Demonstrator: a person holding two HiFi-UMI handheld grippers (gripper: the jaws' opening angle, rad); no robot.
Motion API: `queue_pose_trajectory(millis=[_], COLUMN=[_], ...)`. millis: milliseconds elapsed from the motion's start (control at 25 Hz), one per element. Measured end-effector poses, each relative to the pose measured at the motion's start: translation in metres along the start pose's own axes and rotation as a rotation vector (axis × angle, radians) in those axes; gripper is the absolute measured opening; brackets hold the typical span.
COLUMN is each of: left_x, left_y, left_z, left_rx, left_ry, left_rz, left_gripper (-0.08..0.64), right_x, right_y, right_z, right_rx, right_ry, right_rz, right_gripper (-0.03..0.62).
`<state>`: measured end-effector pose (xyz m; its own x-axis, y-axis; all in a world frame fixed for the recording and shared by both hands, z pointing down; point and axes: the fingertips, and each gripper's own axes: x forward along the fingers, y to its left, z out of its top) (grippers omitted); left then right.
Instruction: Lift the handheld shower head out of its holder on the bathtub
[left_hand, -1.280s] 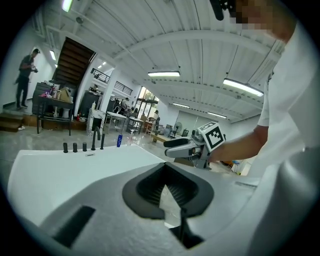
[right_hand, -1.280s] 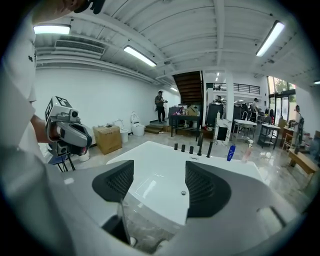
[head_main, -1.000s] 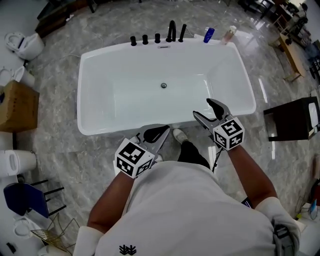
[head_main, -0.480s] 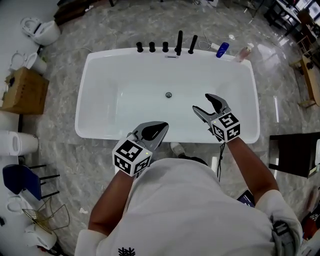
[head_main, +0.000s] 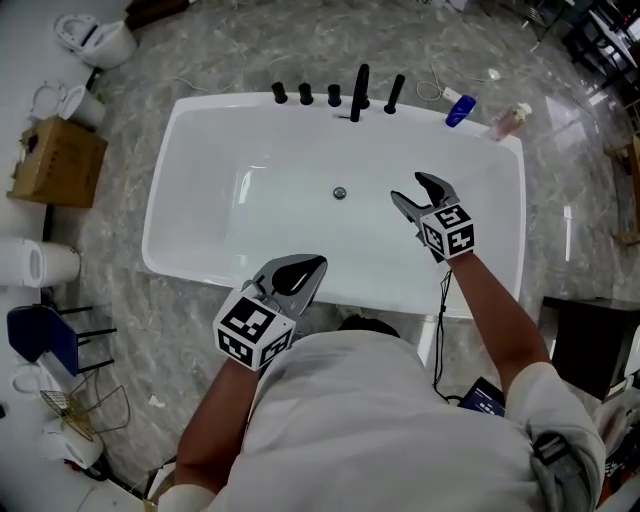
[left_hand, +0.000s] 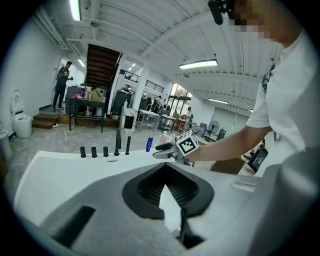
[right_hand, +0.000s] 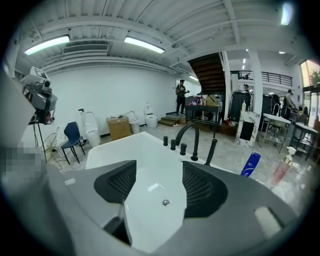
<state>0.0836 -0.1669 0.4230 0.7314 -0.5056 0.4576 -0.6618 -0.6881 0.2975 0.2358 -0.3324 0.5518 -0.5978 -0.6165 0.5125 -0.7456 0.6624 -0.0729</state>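
Note:
The white bathtub (head_main: 165, 230) fills the middle of the head view. On its far rim a black handheld shower head (head_main: 395, 93) stands upright in its holder, right of the curved black spout (head_main: 360, 90) and three black knobs (head_main: 306, 94). My right gripper (head_main: 408, 190) hangs over the tub's inside, well short of the shower head (right_hand: 212, 150); its jaws are closing with nothing between them. At the tub's near rim my left gripper (head_main: 300, 268) is shut and empty. In the left gripper view the shower head (left_hand: 128, 145) is far off.
A blue bottle (head_main: 460, 110) and a pink spray bottle (head_main: 507, 120) sit on the far right corner of the rim. A cardboard box (head_main: 60, 160), toilets and a blue chair (head_main: 45, 340) stand on the left floor. A dark stool (head_main: 590, 330) is at the right.
Both grippers have moved forward toward the tub. The right one now reaches out over the tub's inside, nearer the fixtures. The left has come up to the near rim.

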Motion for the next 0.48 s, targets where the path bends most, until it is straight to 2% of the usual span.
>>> queue_pose_trajectory(millis=[480], left_x=[0.053], left_y=[0.025], left_z=[0.009], left_rx=[0.019], left_ry=[0.073], left_rz=[0.031], left_gripper=[0.006], right_x=[0.09], right_y=[-0.11], right_z=[-0.009], right_rx=[0.016], right_ry=[0.032], right_rz=[-0.055], right_gripper=[0.301])
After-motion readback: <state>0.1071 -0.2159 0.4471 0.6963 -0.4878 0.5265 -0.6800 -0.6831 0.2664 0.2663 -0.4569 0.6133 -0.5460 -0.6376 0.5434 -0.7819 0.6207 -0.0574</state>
